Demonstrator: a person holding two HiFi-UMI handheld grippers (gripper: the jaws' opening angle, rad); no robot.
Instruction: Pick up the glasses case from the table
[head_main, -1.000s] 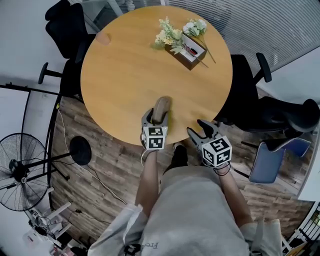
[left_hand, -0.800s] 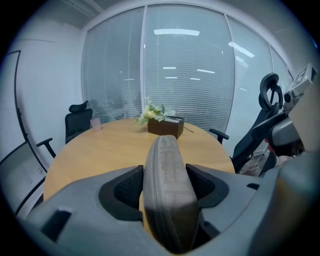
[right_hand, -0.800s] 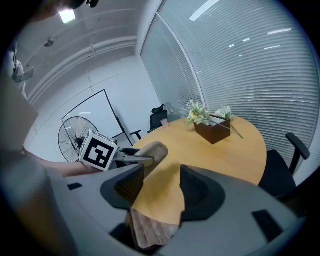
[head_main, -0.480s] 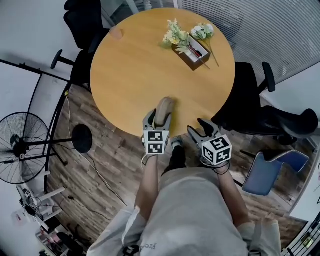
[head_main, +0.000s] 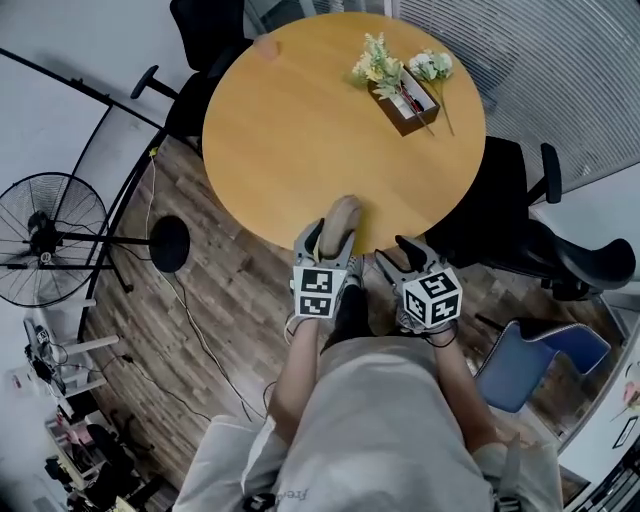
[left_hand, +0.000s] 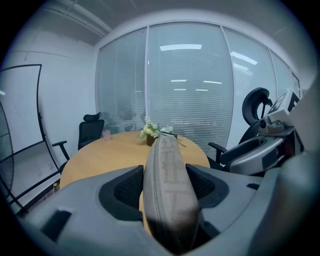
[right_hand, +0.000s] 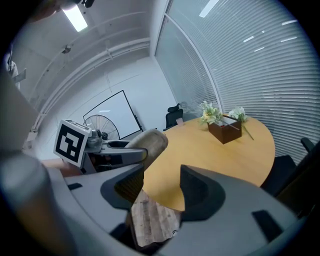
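- My left gripper (head_main: 330, 248) is clamped on the tan glasses case (head_main: 344, 218), with one jaw against each long side.
- The case is at the near edge of the round table (head_main: 300, 120).
- My right gripper (head_main: 398, 258) hangs just off that edge, its jaws apart and empty.
- A flower box (head_main: 405, 92) stands near the table's far right edge.

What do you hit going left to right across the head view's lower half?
Black pedestal fan, round black floor base, left tongs shut on the taupe fabric glasses case, open right tongs, blue chair.
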